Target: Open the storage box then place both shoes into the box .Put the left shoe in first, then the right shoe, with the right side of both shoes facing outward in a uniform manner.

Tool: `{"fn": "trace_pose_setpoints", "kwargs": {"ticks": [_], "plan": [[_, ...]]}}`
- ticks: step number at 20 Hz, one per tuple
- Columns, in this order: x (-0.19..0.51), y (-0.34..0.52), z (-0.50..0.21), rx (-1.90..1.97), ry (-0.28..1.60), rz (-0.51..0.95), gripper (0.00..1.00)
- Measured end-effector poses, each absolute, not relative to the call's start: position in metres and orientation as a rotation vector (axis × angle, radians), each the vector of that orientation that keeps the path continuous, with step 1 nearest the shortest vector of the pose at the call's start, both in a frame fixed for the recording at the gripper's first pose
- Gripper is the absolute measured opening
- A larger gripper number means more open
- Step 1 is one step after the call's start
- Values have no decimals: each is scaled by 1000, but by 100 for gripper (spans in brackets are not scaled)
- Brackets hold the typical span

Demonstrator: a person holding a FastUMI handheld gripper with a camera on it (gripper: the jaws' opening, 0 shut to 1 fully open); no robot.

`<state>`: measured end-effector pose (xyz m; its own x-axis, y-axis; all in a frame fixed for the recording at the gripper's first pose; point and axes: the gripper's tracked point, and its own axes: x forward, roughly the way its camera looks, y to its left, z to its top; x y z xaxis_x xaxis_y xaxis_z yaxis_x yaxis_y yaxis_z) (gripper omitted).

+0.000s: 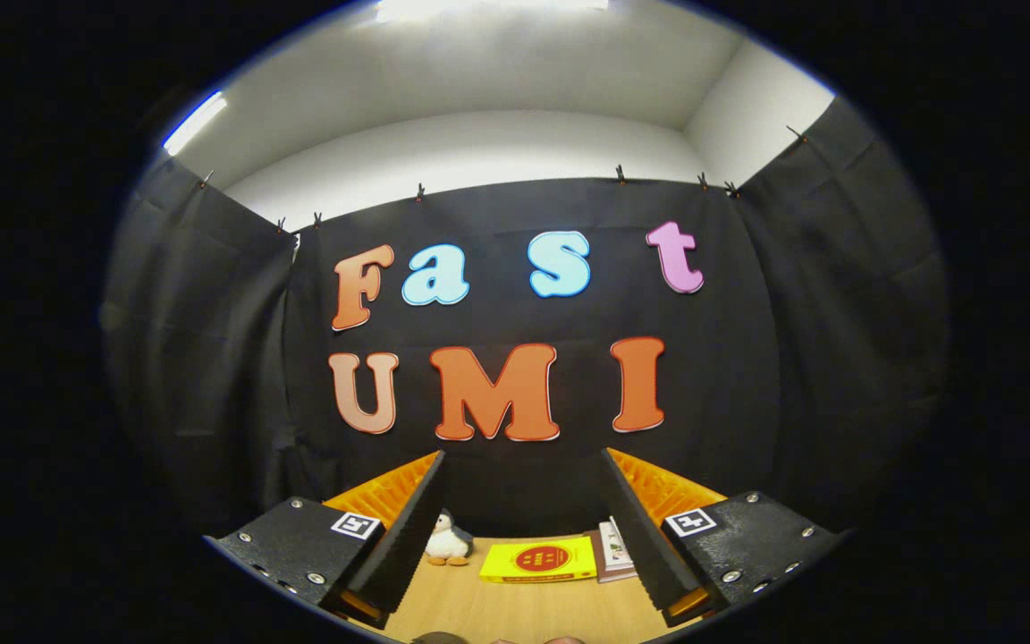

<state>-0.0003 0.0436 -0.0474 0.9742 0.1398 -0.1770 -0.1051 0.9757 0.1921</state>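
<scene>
Wooden bench (524,608) carries a toy penguin (448,541), a yellow book (540,561) and more books (615,547) beyond the gripper (524,528), whose fingers stand spread apart, grasping nothing. Neither storage box nor shoes can be located, so groping risks knocking these.

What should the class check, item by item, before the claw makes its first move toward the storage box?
1. Claw open, nothing between its fingers: ok.
2. Storage box located: cannot tell.
3. Both shoes located: cannot tell.
4. Wooden table ahead of the fingers: ok, bare nearby.
5. Clutter beyond the fingers noted: ok, a toy penguin, a yellow book and a second book near the wall.
</scene>
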Motion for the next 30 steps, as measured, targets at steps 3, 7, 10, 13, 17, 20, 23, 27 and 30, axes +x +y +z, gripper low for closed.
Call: {"fn": "trace_pose_setpoints", "kwargs": {"ticks": [3,7,10,13,17,20,23,27,30], "plan": [[-9,66,-75,296,313,185,99],[-28,113,-125,427,505,285,98],[-49,153,-160,448,627,366,97],[-73,194,-187,482,754,461,97],[-102,240,-224,490,915,556,97],[-123,268,-249,498,1012,591,97],[-146,304,-269,522,1109,645,97],[-182,350,-290,619,1268,745,97],[-212,384,-307,622,1358,824,97]]}}
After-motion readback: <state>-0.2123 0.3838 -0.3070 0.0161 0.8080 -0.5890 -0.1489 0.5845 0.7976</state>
